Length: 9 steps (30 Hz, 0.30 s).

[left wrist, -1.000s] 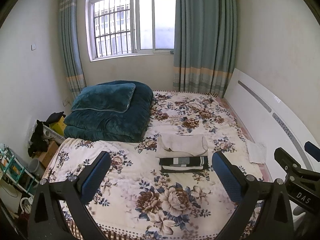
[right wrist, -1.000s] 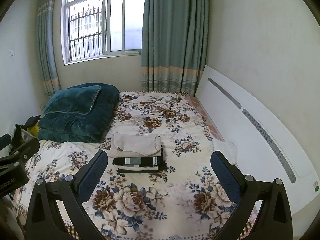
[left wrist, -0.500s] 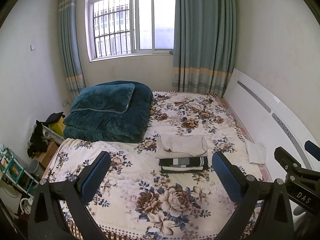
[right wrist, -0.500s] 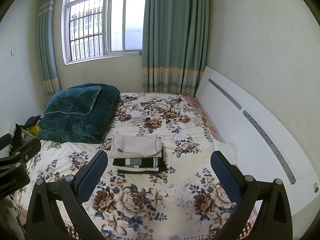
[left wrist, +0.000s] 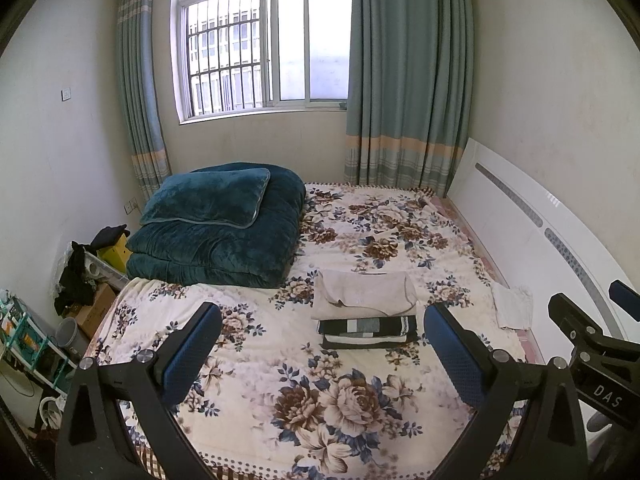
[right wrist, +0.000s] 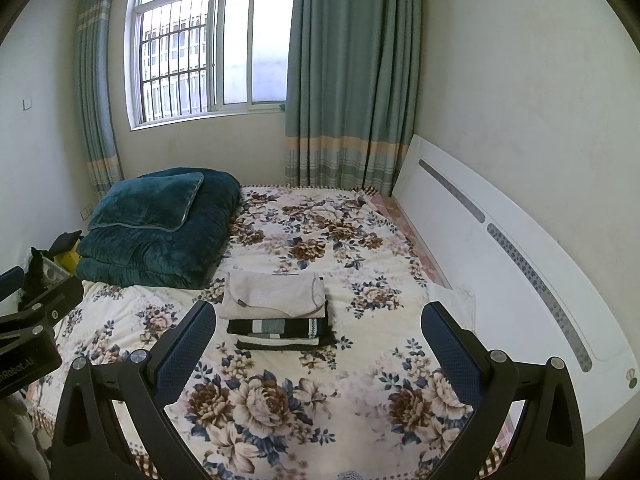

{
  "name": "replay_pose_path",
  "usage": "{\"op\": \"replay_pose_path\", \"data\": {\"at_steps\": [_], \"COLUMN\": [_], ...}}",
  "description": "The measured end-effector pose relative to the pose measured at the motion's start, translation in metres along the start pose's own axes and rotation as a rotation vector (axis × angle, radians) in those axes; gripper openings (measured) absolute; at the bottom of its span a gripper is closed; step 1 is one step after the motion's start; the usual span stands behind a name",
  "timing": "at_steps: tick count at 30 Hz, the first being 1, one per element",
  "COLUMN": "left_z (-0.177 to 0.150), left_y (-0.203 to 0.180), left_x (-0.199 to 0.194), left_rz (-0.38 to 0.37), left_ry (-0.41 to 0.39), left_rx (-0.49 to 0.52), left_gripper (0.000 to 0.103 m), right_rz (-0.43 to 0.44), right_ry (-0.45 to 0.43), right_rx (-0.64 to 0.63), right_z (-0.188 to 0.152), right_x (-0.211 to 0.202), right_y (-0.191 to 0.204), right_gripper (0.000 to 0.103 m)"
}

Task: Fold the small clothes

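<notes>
While both the left gripper point(left wrist: 322, 346) and right gripper point(right wrist: 320, 344) hover with jaws spread wide and empty, the folded clothes stack point(left wrist: 366, 310) lies mid-bed on the floral bedspread point(left wrist: 280, 360), near the teal quilt point(left wrist: 216, 232).

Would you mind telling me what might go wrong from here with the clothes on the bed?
1. The beige garment lies loose on the folded striped stack; gripping it carelessly might drag the stack apart.
2. The white cloth lies at the bed's edge by the headboard, so a nudge might tip it off.
3. Both the left gripper and right gripper hang open and empty; the soft floral blanket may bunch in the fingers.
</notes>
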State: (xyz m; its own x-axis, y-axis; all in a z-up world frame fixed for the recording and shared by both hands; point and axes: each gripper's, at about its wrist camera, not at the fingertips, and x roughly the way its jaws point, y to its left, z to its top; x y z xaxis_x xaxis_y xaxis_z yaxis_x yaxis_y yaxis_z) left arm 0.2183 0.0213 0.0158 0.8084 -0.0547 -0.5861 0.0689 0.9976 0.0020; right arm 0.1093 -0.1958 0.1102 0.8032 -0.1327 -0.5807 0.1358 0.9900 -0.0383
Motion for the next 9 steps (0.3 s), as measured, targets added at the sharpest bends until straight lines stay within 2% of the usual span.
{"op": "replay_pose_path", "data": {"at_steps": [9], "left_z": [0.0015], "left_y": [0.0004], "left_x": [0.0002], "left_rz": [0.003], "left_ry": [-0.001], "left_rx": [0.0], "left_gripper": [0.103], "right_rz": [0.002], "right_ry": [0.0], "right_rx": [-0.001], "right_z": [0.0024], "right_x": [0.0016], "right_y": [0.0011], "right_gripper": [0.103]}}
